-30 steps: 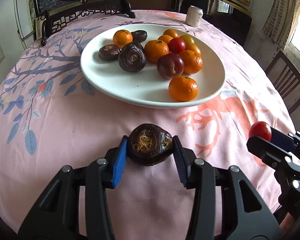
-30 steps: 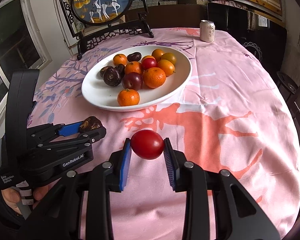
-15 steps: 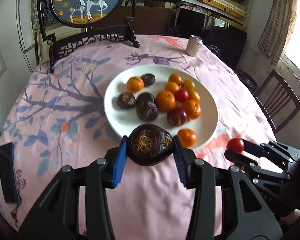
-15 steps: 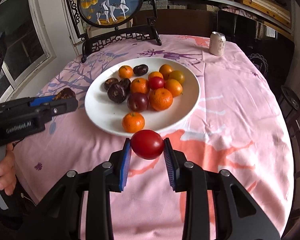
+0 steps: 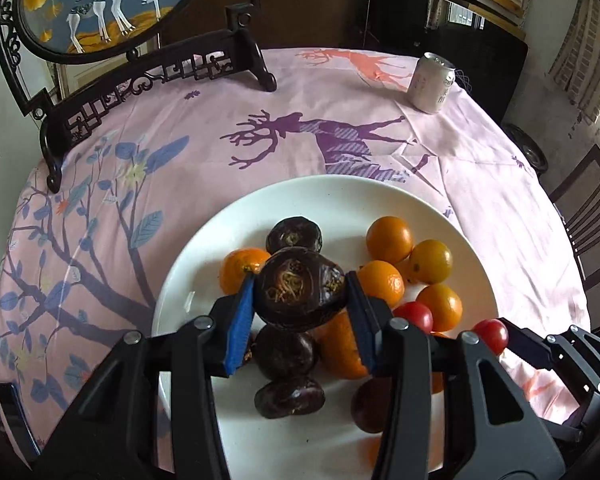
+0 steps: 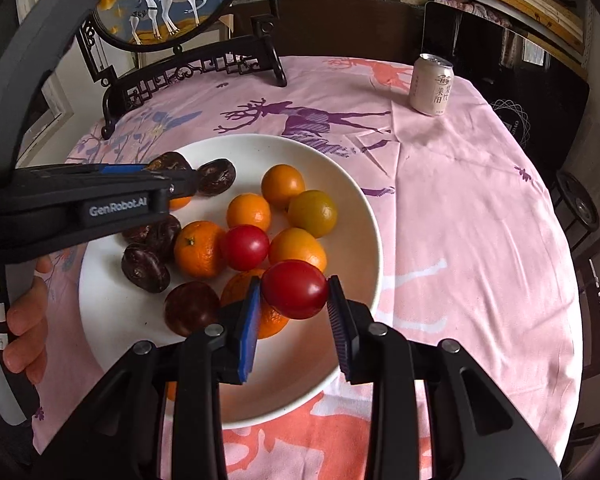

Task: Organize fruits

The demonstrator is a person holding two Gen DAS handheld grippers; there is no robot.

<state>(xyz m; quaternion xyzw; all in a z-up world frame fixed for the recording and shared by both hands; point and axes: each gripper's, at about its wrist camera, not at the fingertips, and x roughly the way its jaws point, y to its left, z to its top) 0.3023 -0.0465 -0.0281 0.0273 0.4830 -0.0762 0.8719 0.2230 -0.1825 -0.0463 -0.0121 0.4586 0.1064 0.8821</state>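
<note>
The left gripper (image 5: 300, 300) is clenching a dark brown fruit (image 5: 300, 294) between its jaws, hovering over the white plate (image 5: 340, 196). The right gripper (image 6: 294, 312) is squeezing a red tomato (image 6: 295, 289) between its jaws, above the oranges (image 6: 199, 248) piled just ahead on the plate.

Fruit (image 6: 248, 211) on plate (image 6: 364, 216); can (image 6: 432, 85) behind, right.

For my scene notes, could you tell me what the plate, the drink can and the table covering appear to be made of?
Plate: probably glazed white ceramic, smooth with soft glare; melamine is possible.
Drink can: thin metal, likely aluminium, with a bright silvery top rim and matte printed wall.
Tablecloth: woven fabric, matte pink with printed deer, showing creases and fold lines.
</note>
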